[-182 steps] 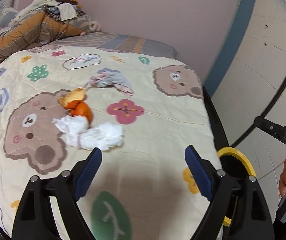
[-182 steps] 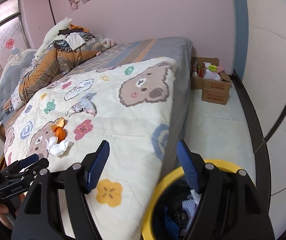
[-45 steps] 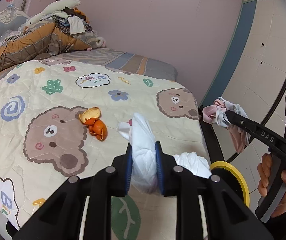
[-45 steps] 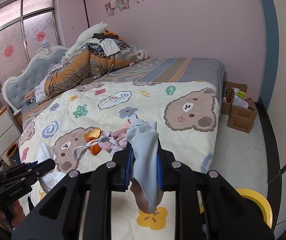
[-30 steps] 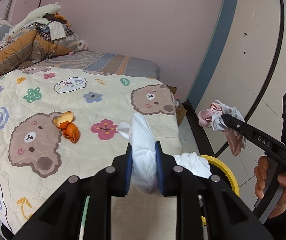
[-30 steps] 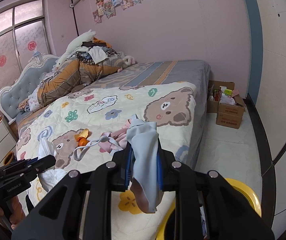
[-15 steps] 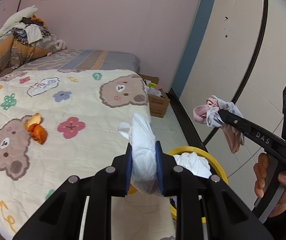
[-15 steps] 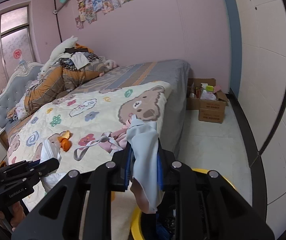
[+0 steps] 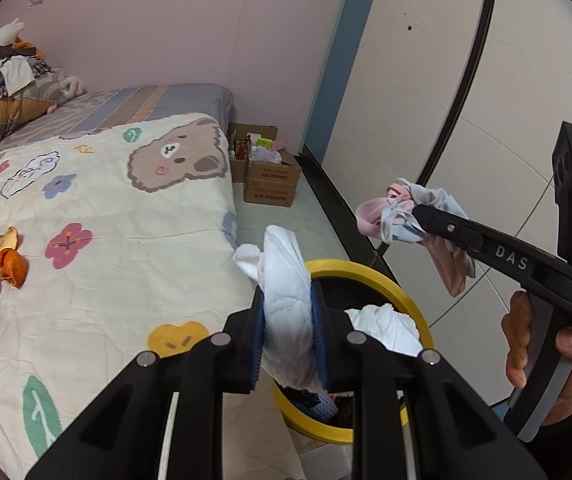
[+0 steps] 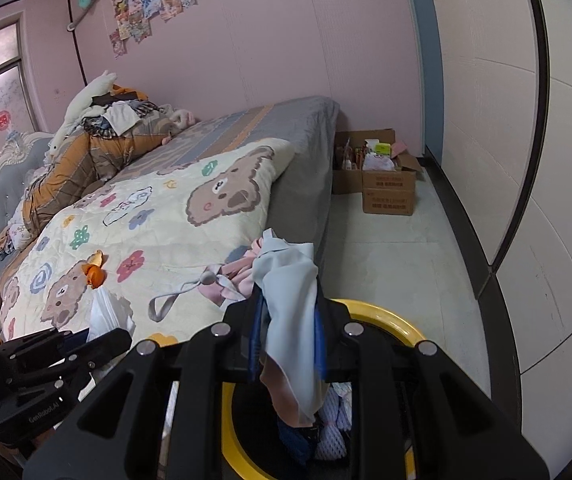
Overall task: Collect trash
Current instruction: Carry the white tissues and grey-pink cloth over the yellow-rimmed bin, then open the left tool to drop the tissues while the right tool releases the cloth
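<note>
Two grippers: both pinching trash above the yellow bin (image 9: 370, 270).
Left gripper (image 9: 288, 320): clamps white tissue (image 9: 286, 280).
Right gripper (image 10: 288, 332): clamps pale cloth (image 10: 290, 312).
Bed (image 9: 126, 240): orange peel (image 9: 10, 264), far left.

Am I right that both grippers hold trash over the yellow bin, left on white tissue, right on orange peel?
Not quite: the right gripper clamps a pale blue and pink cloth, as the right wrist view shows. The orange peel lies on the quilt. The rest stands.
</note>
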`<action>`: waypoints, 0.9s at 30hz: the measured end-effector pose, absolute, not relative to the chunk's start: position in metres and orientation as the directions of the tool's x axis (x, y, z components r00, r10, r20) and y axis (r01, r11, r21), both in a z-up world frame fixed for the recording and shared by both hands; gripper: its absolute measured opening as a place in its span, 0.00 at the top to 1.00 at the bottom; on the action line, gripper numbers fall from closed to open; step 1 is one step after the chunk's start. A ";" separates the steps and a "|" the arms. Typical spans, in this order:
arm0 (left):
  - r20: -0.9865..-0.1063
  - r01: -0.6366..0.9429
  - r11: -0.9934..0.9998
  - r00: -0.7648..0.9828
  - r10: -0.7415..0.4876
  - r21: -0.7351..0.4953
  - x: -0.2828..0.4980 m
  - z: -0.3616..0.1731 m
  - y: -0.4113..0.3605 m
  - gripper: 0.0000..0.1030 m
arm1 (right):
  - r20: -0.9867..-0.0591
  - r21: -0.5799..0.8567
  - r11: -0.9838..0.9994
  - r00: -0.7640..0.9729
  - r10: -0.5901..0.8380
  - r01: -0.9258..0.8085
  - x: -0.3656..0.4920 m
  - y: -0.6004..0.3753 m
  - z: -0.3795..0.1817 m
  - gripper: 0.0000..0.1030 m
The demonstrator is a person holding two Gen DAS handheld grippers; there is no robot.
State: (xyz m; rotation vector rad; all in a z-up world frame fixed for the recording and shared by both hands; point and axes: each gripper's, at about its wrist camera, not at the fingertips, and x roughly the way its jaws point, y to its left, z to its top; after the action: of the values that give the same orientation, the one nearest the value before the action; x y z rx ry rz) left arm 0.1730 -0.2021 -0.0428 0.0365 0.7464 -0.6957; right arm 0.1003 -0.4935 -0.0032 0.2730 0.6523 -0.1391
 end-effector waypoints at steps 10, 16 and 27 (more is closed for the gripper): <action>-0.695 0.605 0.767 0.457 -0.555 -0.215 0.175 -0.067 -0.232 0.81 | -0.680 0.220 0.940 0.732 -0.043 0.260 0.101 -0.515 -0.034 0.80; -0.708 0.622 0.753 0.430 -0.560 -0.217 0.168 -0.077 -0.240 0.80 | -0.677 0.198 0.942 0.732 -0.069 0.272 0.099 -0.517 -0.040 0.79; -0.690 0.583 0.775 0.458 -0.561 -0.243 0.170 -0.068 -0.226 0.39 | -0.678 0.244 0.912 0.731 -0.082 0.329 0.096 -0.530 -0.036 0.53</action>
State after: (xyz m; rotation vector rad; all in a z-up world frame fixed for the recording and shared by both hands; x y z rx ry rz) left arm 0.1704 -0.2262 -0.0681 0.0295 0.8382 -0.7052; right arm 0.0963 -0.5302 -0.0365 0.3635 0.7194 -0.2316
